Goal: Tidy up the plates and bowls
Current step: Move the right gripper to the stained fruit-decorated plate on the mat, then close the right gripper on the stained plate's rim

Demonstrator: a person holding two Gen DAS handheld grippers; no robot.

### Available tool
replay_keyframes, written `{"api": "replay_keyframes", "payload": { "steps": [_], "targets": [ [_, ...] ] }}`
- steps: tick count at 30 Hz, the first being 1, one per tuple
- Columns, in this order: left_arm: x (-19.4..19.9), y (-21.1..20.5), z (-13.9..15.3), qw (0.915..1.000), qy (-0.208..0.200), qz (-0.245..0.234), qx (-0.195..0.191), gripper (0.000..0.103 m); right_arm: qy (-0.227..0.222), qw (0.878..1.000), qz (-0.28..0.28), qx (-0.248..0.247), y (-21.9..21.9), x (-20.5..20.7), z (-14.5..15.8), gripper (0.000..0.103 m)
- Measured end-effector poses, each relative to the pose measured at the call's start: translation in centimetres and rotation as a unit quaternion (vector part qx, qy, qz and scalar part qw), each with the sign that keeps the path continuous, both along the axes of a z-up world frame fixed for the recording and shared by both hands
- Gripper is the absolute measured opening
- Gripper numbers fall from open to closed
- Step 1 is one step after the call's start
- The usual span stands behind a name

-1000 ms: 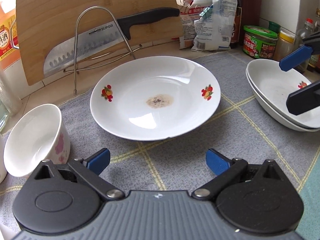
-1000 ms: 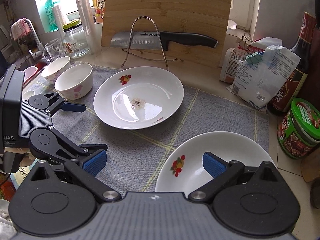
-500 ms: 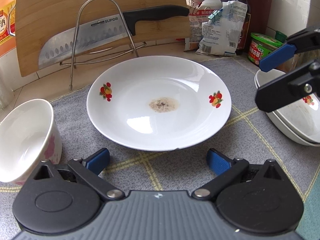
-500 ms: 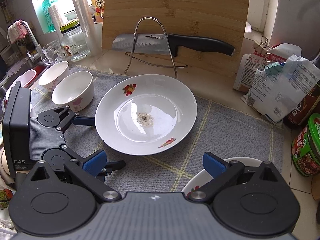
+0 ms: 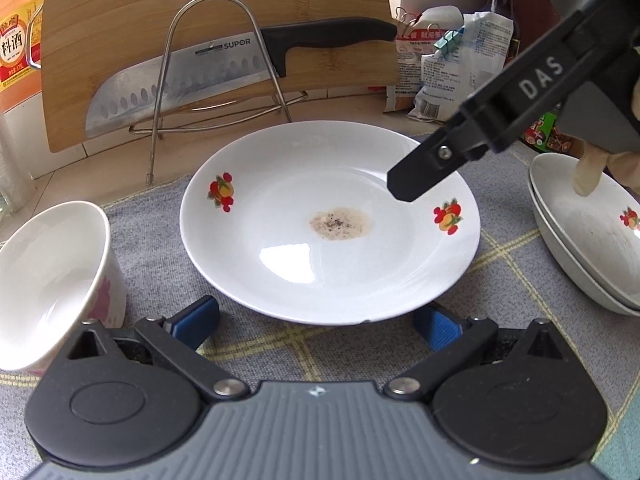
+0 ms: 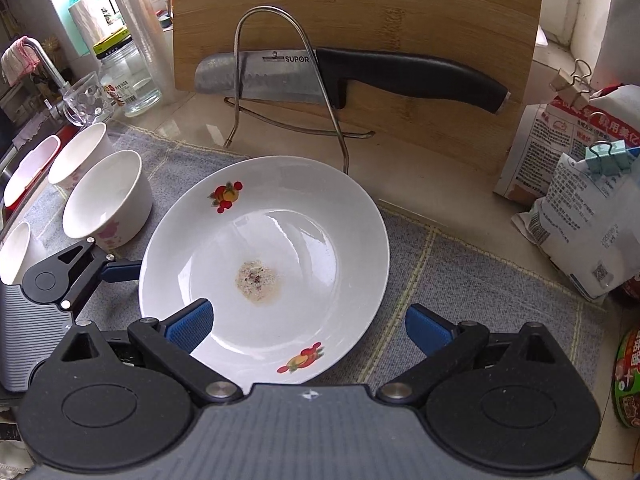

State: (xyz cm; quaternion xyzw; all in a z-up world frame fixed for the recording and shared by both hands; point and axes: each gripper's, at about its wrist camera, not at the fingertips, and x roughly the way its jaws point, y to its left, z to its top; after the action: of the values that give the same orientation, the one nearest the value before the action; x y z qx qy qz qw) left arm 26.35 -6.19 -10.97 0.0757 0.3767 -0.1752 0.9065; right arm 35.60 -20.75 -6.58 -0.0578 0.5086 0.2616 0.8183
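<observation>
White glazed china, the plate (image 5: 328, 220) lies flat on the grey cloth (image 5: 500, 280) over the bench, three small fruit prints on its rim and a patch of brown residue in its well. The right tongs (image 6: 308, 330) hang over its near edge with the blue pads set wide apart, one pad (image 6: 190, 326) above the plate's inside and the other (image 6: 426, 330) out past the rim over the cloth; nothing is held. The left tongs (image 5: 316, 322) sit low on the cloth just short of the plate's opposite edge, also apart and empty. Off to the right, two more plates are already nested in a stack (image 5: 584, 232), so the step in hand looks like picking up this last loose plate to add to them. For that, the right tongs would likely need to drop so the rim runs between the pads, then close; the glaze is slick and the plate shallow, so a shallow bite could slip. Left of the plate stands a white bowl (image 6: 106, 200) with pink marks, with more bowls (image 6: 78, 156) behind it. Behind the plate, a knife (image 6: 340, 74) rests in a wire rack (image 6: 280, 80) against a bamboo cutting board (image 6: 360, 8).
</observation>
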Motion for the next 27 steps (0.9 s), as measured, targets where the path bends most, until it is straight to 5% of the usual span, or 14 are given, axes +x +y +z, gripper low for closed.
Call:
{"api": "replay_keyframes", "payload": {
  "steps": [11,27],
  "targets": [
    [0.1,0.1,-0.2,0.9999,-0.013,-0.008,-0.004,0.103,0.045,0.998,0.032,0.014,0.8,4.9,-3.0,0.103],
    [-0.4,0.2,-0.2,0.9998,-0.018,-0.012,-0.006,0.103,0.051,0.994,0.095,0.033,3.7,7.4,-3.0,0.103]
  ]
}}
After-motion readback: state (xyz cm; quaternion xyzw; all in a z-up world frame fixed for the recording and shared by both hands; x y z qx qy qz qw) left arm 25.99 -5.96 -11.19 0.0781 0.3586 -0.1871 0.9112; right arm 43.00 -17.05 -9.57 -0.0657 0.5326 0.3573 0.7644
